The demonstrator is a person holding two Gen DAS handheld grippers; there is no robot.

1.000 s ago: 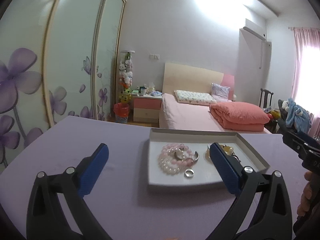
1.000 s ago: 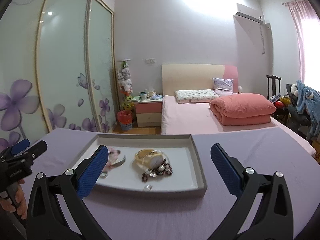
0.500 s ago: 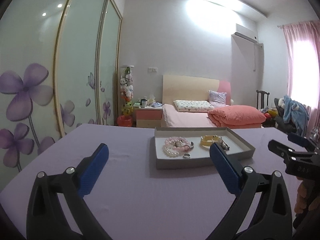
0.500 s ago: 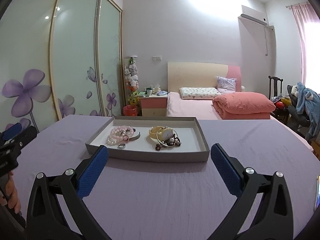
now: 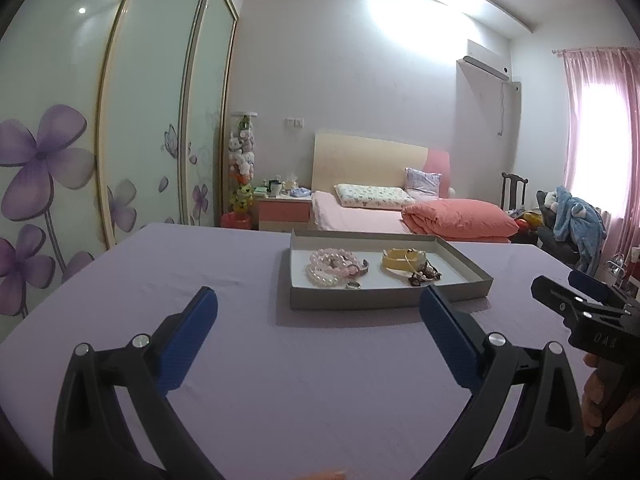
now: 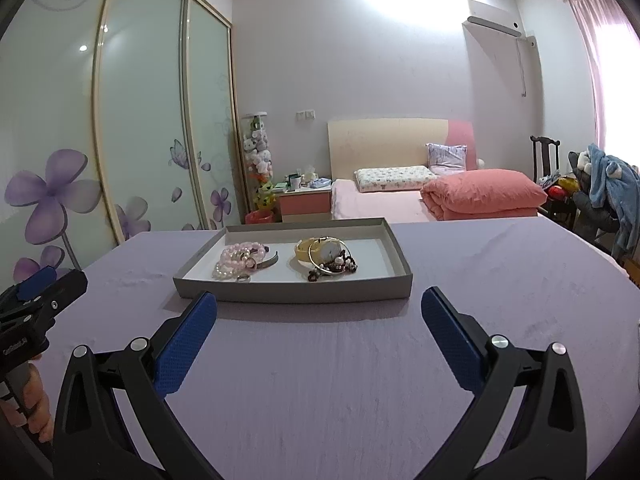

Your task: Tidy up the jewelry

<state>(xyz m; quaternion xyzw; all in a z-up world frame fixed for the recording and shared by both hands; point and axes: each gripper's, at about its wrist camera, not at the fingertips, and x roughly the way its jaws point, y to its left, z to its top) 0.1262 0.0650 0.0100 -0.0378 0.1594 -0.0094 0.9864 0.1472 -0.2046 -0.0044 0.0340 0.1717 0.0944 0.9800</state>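
Both grippers have pulled back – the jewelry tray (image 5: 390,298) now sits farther off at 12 o'clock; left gripper (image 5: 318,312) and right gripper (image 6: 319,312) jaws spread, empty

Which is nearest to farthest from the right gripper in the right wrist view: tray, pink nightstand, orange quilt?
1. Tray: on the table just ahead of the right gripper.
2. Orange quilt: on the bed, right.
3. Pink nightstand: far wall, left of bed.
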